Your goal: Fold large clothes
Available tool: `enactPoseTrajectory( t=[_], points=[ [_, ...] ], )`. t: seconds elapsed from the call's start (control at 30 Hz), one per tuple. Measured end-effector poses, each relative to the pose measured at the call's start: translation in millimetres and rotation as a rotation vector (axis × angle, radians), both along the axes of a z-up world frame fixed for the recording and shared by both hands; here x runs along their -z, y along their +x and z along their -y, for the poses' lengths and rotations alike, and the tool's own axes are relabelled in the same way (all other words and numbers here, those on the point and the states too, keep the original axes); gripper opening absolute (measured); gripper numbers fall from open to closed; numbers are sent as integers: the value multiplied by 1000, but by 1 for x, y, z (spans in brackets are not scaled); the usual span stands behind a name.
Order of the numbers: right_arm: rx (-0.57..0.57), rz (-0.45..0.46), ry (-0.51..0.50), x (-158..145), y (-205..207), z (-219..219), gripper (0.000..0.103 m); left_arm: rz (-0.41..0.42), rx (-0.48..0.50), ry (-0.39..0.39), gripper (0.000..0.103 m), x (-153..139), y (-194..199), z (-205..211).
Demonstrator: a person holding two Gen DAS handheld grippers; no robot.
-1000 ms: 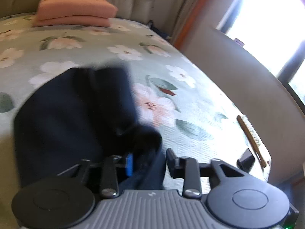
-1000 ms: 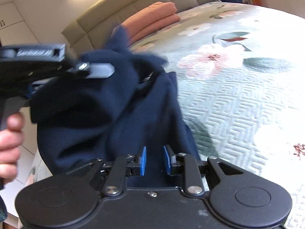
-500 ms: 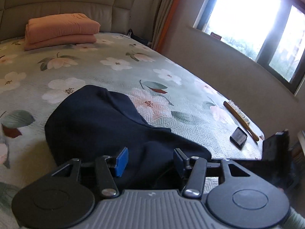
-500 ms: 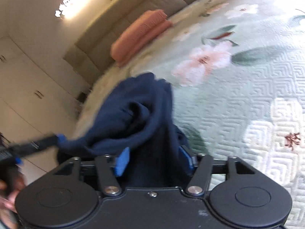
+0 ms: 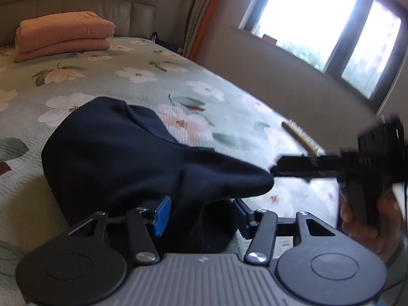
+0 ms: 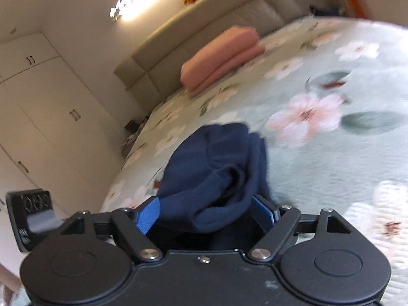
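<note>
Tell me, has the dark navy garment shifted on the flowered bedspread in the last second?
Yes. The dark navy garment was bunched up by the pink flower; now it lies flatter on the flowered bedspread, spread away from it.

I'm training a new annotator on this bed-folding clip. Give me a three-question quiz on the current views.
1. True or false: the navy garment lies spread flat across the floral bedspread.
2. What sits by the headboard? A) a folded peach blanket B) a laundry basket C) a grey pillow
3. Fill in: the right gripper has its blue pads set ____, with navy cloth between them.

Key
1. False: it is bunched in a heap, partly between the pads of the left gripper.
2. A: the folded peach blanket.
3. Wide apart; both grippers' jaws have just been opening.
</note>
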State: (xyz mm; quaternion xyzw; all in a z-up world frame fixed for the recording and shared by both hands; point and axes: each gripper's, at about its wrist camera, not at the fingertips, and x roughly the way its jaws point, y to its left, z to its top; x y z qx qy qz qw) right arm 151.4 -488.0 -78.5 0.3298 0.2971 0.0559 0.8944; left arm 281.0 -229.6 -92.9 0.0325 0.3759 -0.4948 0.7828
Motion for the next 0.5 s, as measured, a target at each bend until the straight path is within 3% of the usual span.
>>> enactPoseTrajectory(
  t=[0.13,0.17,0.2,0.23,0.27,0.3,0.33,0.4,0.5],
  points=[
    [-48,-113,37,20,50,-6,94,49,-5,60,61,6,-4,7],
    [-62,-151,50,27,64,-7,92,43,-9,72,69,8,-4,10],
    [-70,-179,77,34,76,-6,72,39,-7,87,72,11,-5,15],
    [-88,-188,117,39,83,-6,33,51,-1,119,72,13,-8,21],
    [-110,-186,156,41,90,-6,15,90,10,173,65,14,-14,30],
    [-117,-173,154,39,93,-7,10,160,10,239,39,15,-24,40],
    [-110,-149,106,30,92,-10,10,246,6,315,25,17,-34,49],
    [-130,-53,0,5,81,-17,9,307,29,339,14,15,-47,57],
    [-143,49,-128,-27,48,-24,9,321,81,321,11,12,-57,55]
  ],
)
